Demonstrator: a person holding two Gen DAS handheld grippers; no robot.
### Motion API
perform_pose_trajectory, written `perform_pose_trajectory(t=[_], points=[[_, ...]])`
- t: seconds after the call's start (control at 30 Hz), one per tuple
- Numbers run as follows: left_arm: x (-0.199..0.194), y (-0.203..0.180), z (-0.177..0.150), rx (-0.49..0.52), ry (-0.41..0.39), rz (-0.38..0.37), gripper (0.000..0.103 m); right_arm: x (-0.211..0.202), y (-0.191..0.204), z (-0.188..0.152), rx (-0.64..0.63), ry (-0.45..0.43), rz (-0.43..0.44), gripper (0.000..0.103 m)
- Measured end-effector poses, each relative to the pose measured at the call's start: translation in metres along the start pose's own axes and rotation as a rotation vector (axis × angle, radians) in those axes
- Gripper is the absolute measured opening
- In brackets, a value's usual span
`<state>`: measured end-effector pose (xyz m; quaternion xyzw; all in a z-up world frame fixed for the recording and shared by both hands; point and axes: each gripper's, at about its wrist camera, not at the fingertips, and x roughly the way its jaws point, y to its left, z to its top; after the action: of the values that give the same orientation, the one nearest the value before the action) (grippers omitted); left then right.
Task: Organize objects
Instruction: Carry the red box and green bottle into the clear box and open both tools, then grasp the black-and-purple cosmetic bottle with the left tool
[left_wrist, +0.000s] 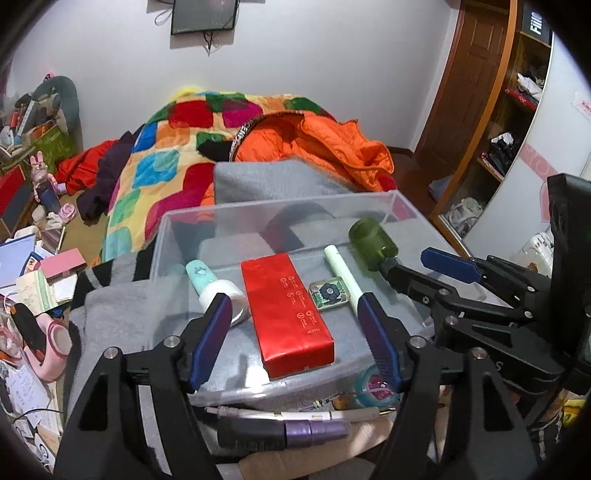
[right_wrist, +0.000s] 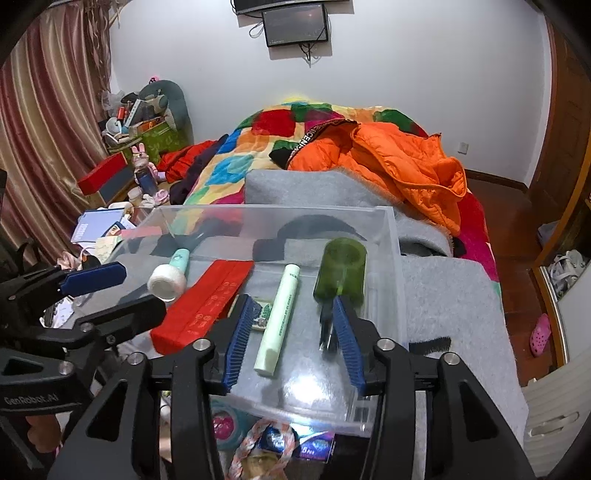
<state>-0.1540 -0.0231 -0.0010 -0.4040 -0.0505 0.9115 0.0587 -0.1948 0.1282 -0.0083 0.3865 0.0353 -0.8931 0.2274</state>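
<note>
The clear bin sits on a grey blanket at the near end of the bed, and it already holds five things side by side on its floor, from the red box in the middle, through the green bottle by the right wall, the mint bottle with a white cap on the left and the pale tube right of centre, down to a small flowered tin tucked between box and tube. The left gripper hangs over the red box with its fingers spread to either side and nothing pressed between the pads. The right gripper has its fingers parted about the tube's near end; in its own view the right pad lies just by the green bottle's neck, and no pinch shows on either, so it looks to be letting go or not yet gripping. Judged from this, the step is placing things in the bin and backing out. Doing it well likely means lifting each gripper straight up and back before swinging aside, since the round bottle and tube would roll if nudged, and the right pad is nearest to catching one. Loose items still lie in front of the bin, among them a teal tape roll and pens, so the next reach should come low over the bin's near wall
</note>
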Motion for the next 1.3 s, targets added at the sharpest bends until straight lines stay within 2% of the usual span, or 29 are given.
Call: perform_pose_trajectory(t=[0.27, 0.37, 0.5, 0.83, 1.07, 1.17, 1.3], points=[[-0.037, -0.002, -0.007, 0.007, -0.084, 0.027, 0.09, -0.038, 0.007, -0.006, -0.024, -0.076, -0.006, 0.062], [-0.05, -0.002, -0.015, 0.017, -0.107, 0.05, 0.092, -0.052, 0.006, -0.009, -0.024, -0.105, -0.009, 0.069], [-0.059, 0.002, -0.028, 0.02, -0.109, 0.06, 0.092, -0.068, 0.005, -0.017, -0.027, -0.129, -0.027, 0.07], [-0.04, 0.006, -0.069, 0.03, -0.017, 0.068, 0.098, -0.073, -0.007, -0.05, -0.006, -0.082, -0.059, 0.071], [-0.015, 0.003, -0.087, 0.025, 0.053, 0.039, 0.098, -0.062, -0.029, -0.074, 0.041, -0.008, -0.082, 0.071], [-0.009, -0.001, -0.089, 0.03, 0.068, 0.037, 0.098, -0.059, -0.037, -0.085, 0.086, 0.026, -0.042, 0.071], [0.0, -0.002, -0.088, 0.031, 0.097, 0.046, 0.098, -0.059, -0.031, -0.091, 0.077, 0.032, -0.008, 0.071]])
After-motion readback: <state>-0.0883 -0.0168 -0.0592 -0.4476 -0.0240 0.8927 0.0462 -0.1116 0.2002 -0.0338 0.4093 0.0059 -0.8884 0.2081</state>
